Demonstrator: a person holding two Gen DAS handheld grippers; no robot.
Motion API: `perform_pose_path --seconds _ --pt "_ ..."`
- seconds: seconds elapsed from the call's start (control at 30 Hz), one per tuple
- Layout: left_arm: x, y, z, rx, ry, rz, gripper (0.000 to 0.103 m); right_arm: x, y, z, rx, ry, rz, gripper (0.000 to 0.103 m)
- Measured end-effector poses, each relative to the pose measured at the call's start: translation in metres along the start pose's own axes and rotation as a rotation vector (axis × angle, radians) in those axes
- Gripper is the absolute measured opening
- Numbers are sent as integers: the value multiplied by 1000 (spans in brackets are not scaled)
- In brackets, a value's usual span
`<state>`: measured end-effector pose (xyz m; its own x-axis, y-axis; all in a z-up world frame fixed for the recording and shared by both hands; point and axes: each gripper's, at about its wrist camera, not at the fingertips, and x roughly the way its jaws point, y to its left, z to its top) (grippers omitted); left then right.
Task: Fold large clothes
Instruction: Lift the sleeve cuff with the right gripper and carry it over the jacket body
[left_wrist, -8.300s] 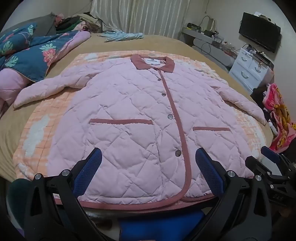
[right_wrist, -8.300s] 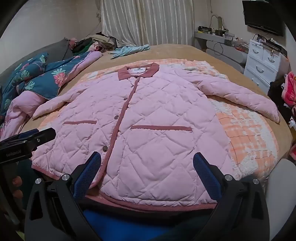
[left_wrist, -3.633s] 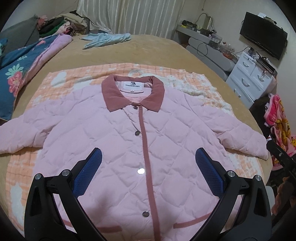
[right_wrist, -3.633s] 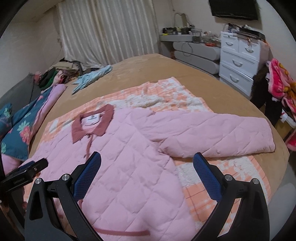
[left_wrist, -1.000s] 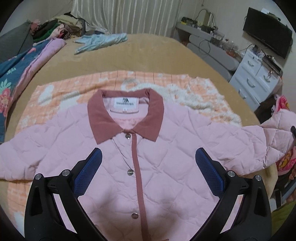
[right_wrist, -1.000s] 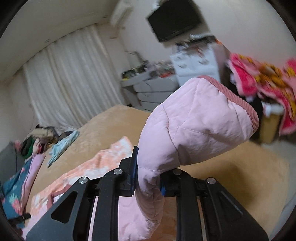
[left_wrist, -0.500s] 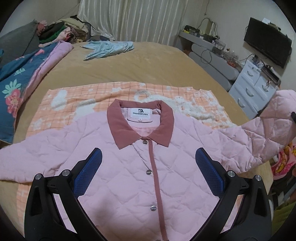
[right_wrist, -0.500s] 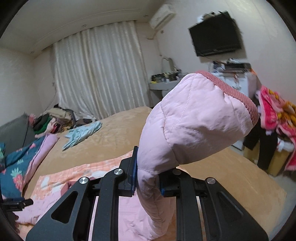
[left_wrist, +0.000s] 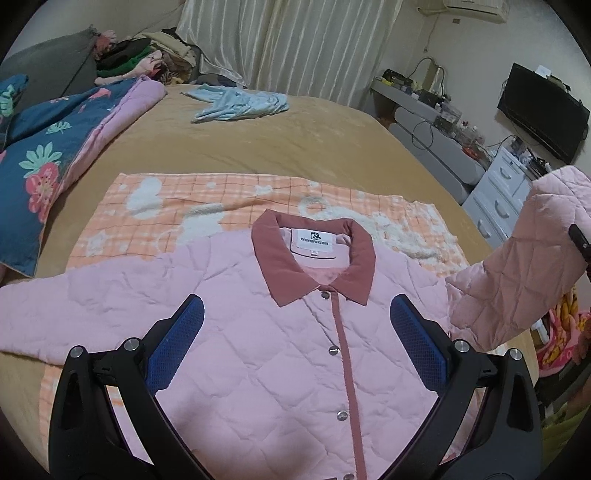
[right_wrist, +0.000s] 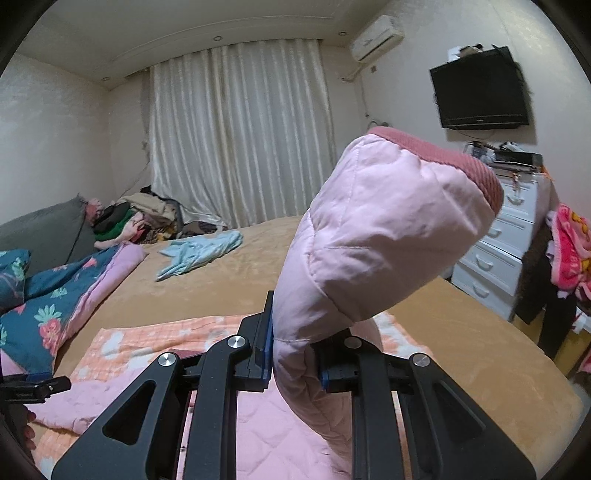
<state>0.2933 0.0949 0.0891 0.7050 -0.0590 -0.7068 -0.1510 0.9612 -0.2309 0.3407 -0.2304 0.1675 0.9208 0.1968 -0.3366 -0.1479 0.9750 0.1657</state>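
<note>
With sleeve (right_wrist: 369, 236) clamped in right gripper (right_wrist: 295, 363), jacket (left_wrist: 258, 332) body lying leftward, probably (left gripper (left_wrist: 295, 343) agape, empty).

Left wrist view close above the jacket (left_wrist: 258, 332), angled down toward the curtains (left_wrist: 288, 44), right wrist view nearer level, sleeve (right_wrist: 376, 236) close ahead, both sharing bed (right_wrist: 240, 280), curtains, dresser (left_wrist: 498, 199).

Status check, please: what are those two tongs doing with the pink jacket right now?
Right tongs shut on jacket sleeve, lifted off the bed. Left tongs open, empty, above jacket. Nothing in the way.
</note>
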Motion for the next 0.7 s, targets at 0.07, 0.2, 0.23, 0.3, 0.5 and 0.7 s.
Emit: perform_pose_path --seconds 0.07,0.2,0.23,0.3,0.5,0.7 --pt "0 5 0 -10 -1 -4 95 2 14 -3 -23 0 16 17" --pt "2 14 -1 -23 3 -7 95 5 38 -12 -56 6 54 17" --pt "2 16 -1 -27 6 -8 95 6 45 -15 -68 8 63 17" --pt "4 20 -1 -32 11 -9 95 7 52 -18 -85 9 74 17" --pt "7 29 0 -52 11 -23 95 14 79 -31 -135 26 111 17" --pt "8 44 -1 -94 13 -52 95 22 98 -42 -163 49 155 17"
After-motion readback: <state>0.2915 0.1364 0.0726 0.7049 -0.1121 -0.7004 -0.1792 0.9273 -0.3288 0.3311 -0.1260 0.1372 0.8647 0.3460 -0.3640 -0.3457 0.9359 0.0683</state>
